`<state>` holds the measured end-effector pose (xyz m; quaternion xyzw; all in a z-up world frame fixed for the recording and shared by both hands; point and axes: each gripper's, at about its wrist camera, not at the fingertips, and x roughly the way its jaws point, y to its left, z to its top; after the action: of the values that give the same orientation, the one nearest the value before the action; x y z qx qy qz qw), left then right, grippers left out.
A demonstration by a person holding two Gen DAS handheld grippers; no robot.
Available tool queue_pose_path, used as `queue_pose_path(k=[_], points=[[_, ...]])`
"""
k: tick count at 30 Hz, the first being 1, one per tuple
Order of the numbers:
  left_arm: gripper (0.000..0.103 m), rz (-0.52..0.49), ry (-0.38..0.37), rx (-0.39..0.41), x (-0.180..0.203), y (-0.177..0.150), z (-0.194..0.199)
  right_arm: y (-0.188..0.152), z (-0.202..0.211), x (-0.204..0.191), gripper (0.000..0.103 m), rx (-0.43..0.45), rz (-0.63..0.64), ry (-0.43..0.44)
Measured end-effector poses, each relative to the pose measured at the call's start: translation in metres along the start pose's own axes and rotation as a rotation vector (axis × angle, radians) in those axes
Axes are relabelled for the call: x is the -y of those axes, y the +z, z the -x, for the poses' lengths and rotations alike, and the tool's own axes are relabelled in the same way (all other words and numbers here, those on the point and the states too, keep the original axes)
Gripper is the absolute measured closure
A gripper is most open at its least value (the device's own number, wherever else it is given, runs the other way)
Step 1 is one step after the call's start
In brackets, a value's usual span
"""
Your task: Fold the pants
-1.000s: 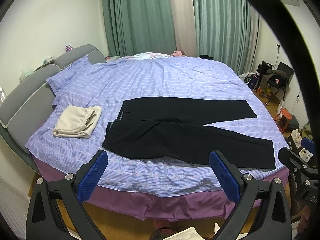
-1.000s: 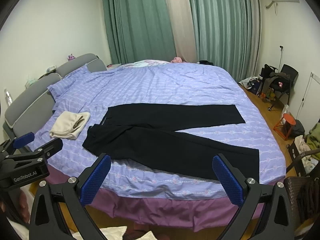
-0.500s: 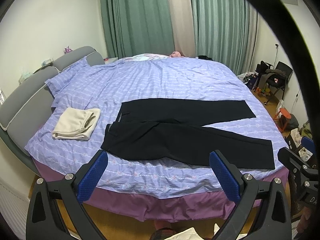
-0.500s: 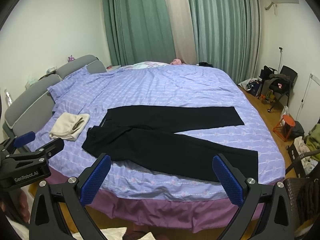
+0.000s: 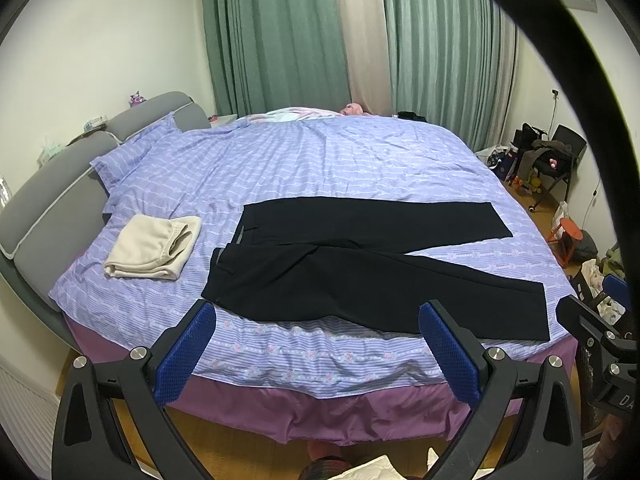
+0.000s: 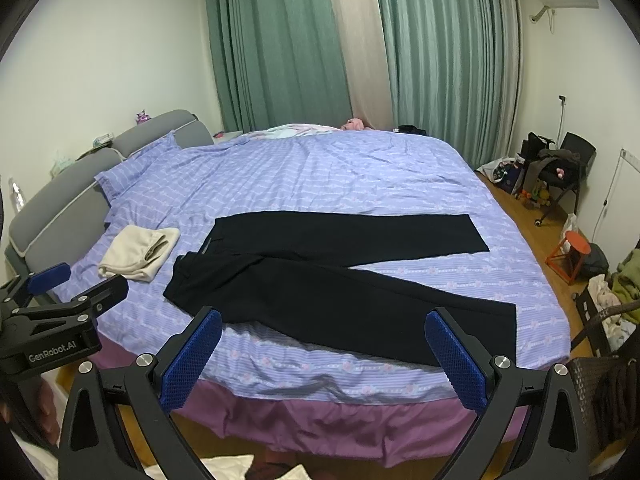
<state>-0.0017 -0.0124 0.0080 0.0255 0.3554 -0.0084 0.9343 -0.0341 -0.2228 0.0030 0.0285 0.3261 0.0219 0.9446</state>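
Observation:
Black pants (image 5: 360, 264) lie flat on the purple striped bed (image 5: 320, 160), waist to the left, the two legs spread apart toward the right. They also show in the right wrist view (image 6: 336, 280). My left gripper (image 5: 316, 344) is open and empty, held off the bed's near edge below the pants. My right gripper (image 6: 324, 352) is open and empty, also short of the near edge. Each gripper shows at the side of the other's view.
A folded cream garment (image 5: 152, 246) lies on the bed left of the pants. The grey headboard (image 5: 52, 192) is at the left. A chair with clutter (image 6: 560, 172) and an orange stool (image 6: 572, 256) stand on the wooden floor at the right.
Both grippers have drawn back slightly; the bed and pants sit a little farther off. The pants have not moved.

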Motion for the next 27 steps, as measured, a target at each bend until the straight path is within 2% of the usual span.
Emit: queue_pose_path(k=[27], points=[[0.000,0.004,-0.004,-0.004,-0.0031,0.0019,-0.0026,0.0008,-0.0012,0.0009,0.001,-0.002,0.003,-0.001]])
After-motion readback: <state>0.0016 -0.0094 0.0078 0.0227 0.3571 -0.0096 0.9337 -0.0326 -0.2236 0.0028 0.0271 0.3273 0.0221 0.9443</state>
